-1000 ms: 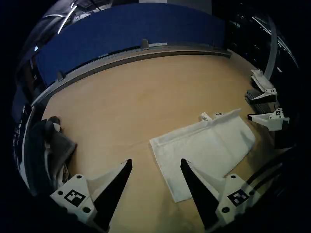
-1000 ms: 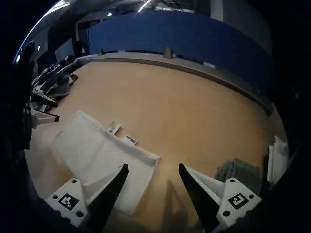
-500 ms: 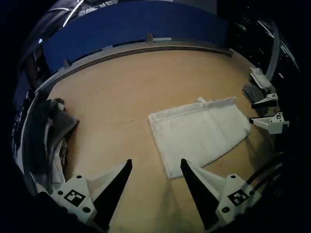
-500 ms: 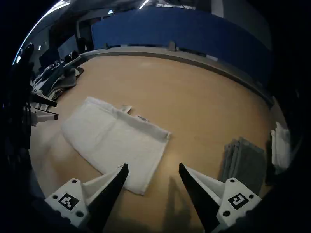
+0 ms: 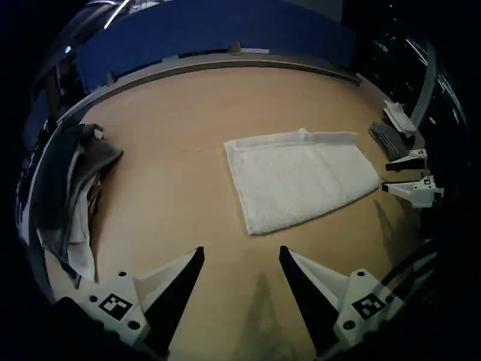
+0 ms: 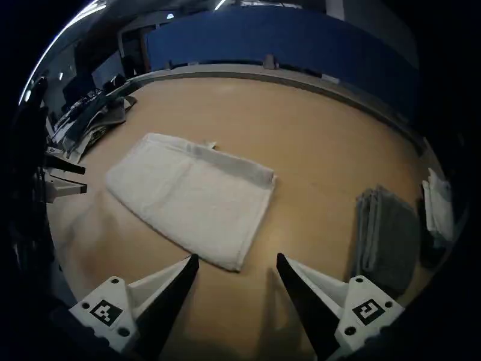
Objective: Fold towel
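You are holding the left tongs [image 5: 242, 265] and right tongs [image 6: 234, 268] spread and empty above the bench [image 5: 174, 132]; the white towel [image 5: 300, 177] is lying folded flat, possibly awaiting another fold.

Dim overall. Ceiling lights [image 6: 90, 9] streak at top edge. Table [image 5: 180, 150] evenly lit; soft shadows below fingers [image 5: 174, 289]. Edges bend strongly.

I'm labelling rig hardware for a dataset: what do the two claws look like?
The left claw and right claw match: two pointed, wedge-shaped fingers, white outside, black on the inner faces, each with a square black-and-white marker at its base.
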The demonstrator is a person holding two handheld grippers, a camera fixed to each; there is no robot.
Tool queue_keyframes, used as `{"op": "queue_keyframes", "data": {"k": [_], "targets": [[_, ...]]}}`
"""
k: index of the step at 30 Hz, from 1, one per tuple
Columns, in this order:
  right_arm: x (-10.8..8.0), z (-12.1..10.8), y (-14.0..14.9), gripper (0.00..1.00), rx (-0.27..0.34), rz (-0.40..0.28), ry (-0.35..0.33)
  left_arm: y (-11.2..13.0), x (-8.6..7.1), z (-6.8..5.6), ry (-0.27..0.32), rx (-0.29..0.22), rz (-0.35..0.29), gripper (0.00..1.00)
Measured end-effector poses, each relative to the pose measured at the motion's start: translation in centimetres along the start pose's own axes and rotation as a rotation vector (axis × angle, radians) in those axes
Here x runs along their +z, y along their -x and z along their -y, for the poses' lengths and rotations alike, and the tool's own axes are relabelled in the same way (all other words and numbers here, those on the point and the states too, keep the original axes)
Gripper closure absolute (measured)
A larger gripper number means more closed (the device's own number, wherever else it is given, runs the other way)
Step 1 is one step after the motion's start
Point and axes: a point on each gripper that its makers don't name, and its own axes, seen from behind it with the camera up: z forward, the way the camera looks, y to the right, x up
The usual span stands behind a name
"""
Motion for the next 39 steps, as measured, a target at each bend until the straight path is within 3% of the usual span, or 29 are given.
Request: {"op": "queue_keyframes", "data": {"k": [8, 13, 27, 31, 39], "targets": [[0.7, 0.5, 0.7, 0.15, -0.017, 0.023, -0.029, -0.3, -0.1, 0.2, -0.008, 0.009, -0.007, 0.07], [1.3, 1.0, 1.1, 0.38, -0.011, 0.041, -0.050, -0.1, -0.3, 0.2, -0.009, 0.002, -0.004, 0.08], [1.8, 0.1, 1.4, 0.92, 0.014, 0.047, -0.037, 0.1, -0.3, 0.4, -0.014, -0.004, 0.001, 0.07], [1.7, 0.3, 1.3, 0.98, 0.016, 0.049, -0.046, 0.2, -0.2, 0.3, -0.012, -0.005, 0.003, 0.07], [1.2, 0.3, 0.7, 0.99, 0.009, 0.036, -0.051, 0.4, -0.2, 0.3, -0.007, -0.011, 0.005, 0.07]]}}
